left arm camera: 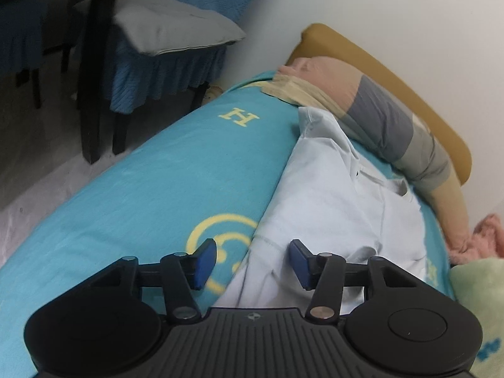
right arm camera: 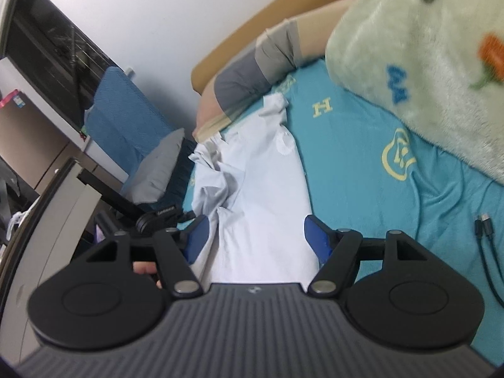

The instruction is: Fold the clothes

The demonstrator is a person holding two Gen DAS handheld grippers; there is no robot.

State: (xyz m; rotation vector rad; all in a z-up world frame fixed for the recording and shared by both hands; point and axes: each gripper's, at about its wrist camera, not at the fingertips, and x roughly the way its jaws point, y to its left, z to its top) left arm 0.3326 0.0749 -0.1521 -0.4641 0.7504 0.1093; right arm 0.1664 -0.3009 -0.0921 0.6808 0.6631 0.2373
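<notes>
A pale blue shirt (left arm camera: 327,201) lies spread on a teal bed sheet (left arm camera: 163,182), its collar end toward the pillow. My left gripper (left arm camera: 253,263) is open, hovering over the shirt's near left edge with nothing between its blue pads (left arm camera: 204,261). In the right wrist view the same shirt (right arm camera: 267,189) runs away from me, one sleeve crumpled at its left side (right arm camera: 211,170). My right gripper (right arm camera: 255,239) is open above the shirt's near end, the cloth passing under the gap between its blue pads (right arm camera: 316,236).
A striped pillow (left arm camera: 387,126) and tan headboard (left arm camera: 409,85) lie at the far end. A green fleece blanket (right arm camera: 419,56) covers the bed's right side; black cables (right arm camera: 486,236) rest on the sheet. A blue-covered chair (left arm camera: 163,41) stands beside the bed. A person's fingers (right arm camera: 145,267) show behind my right gripper.
</notes>
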